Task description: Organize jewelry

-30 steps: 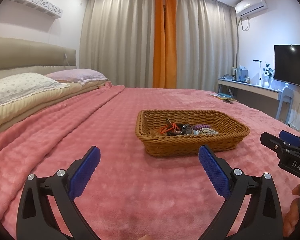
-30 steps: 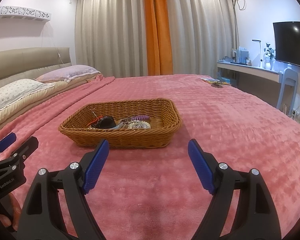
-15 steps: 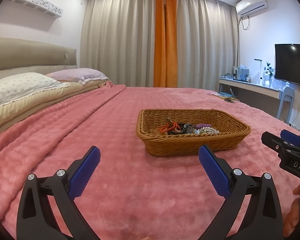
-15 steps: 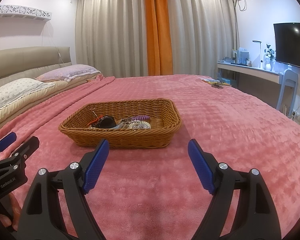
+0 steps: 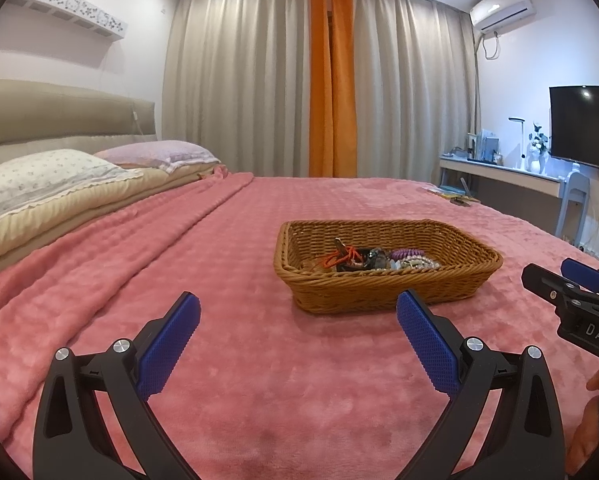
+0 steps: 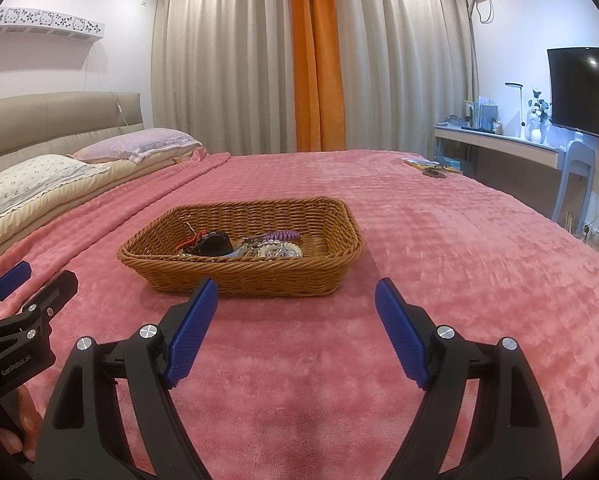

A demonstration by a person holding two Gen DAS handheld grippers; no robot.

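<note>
Both the left gripper (image 5: 297,314) and right gripper (image 6: 295,300) gape empty near the wicker basket (image 6: 259,280) of jewelry (image 6: 275,248) on the pink bedspread (image 6: 459,248).

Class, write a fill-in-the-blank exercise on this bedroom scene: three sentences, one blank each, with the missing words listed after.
1. The jewelry lies inside a woven ____ on the bed.
2. The blanket covering the bed is ____ in colour.
3. Both the left tongs and the right tongs are ____ and hold nothing.

Missing words: basket; pink; open
</note>
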